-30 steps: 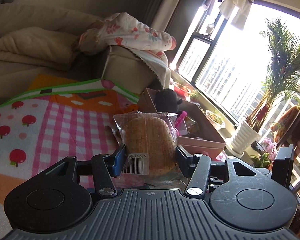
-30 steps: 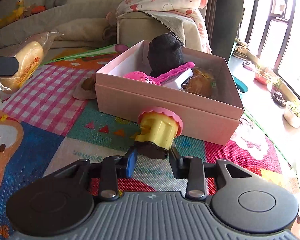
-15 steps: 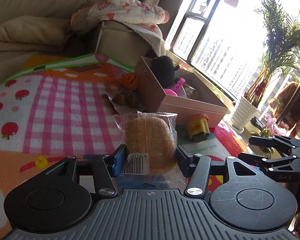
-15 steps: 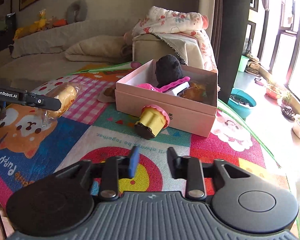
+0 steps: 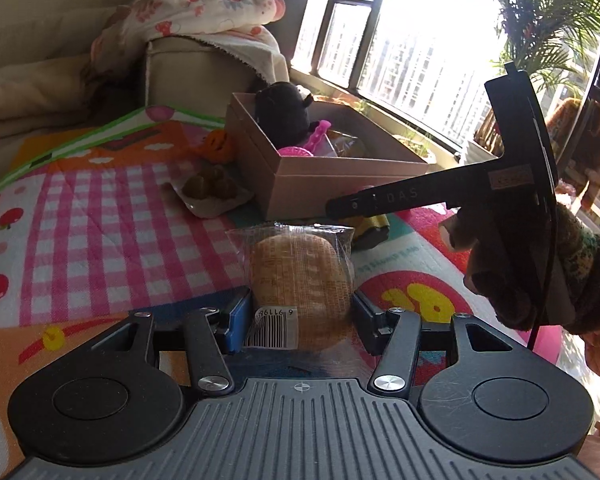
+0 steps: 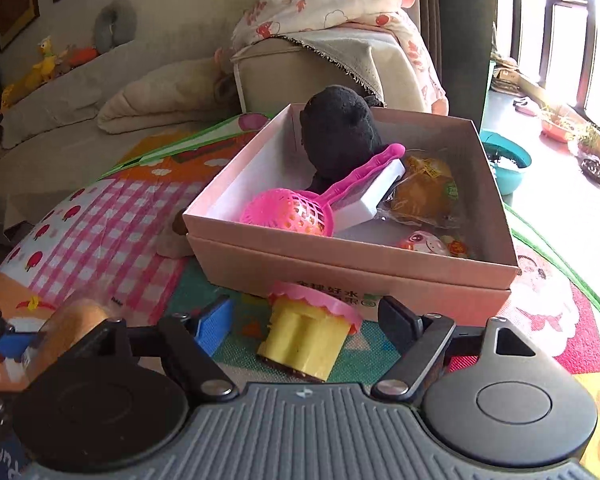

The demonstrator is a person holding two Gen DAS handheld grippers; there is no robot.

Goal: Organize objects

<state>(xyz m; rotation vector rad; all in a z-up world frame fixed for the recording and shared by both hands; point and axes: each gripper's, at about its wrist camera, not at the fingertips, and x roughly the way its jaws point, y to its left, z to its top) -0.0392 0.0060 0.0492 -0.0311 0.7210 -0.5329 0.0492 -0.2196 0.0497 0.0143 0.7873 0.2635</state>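
Both tools are closing in: our right tool [image 6: 306, 326], jaws apart, is now straddling the yellow toy cupcake [image 6: 306, 334]; left tool [image 5: 300, 320] is still clamping the wrapped round cake [image 5: 300, 280], approaching the pink cardboard box [image 6: 340, 268].

Ahead of my right gripper [image 6: 306, 322], the play mat [image 6: 112, 216] carries the pink box [image 6: 352, 276]; the yellow toy cupcake [image 6: 306, 336] lies between my fingers.
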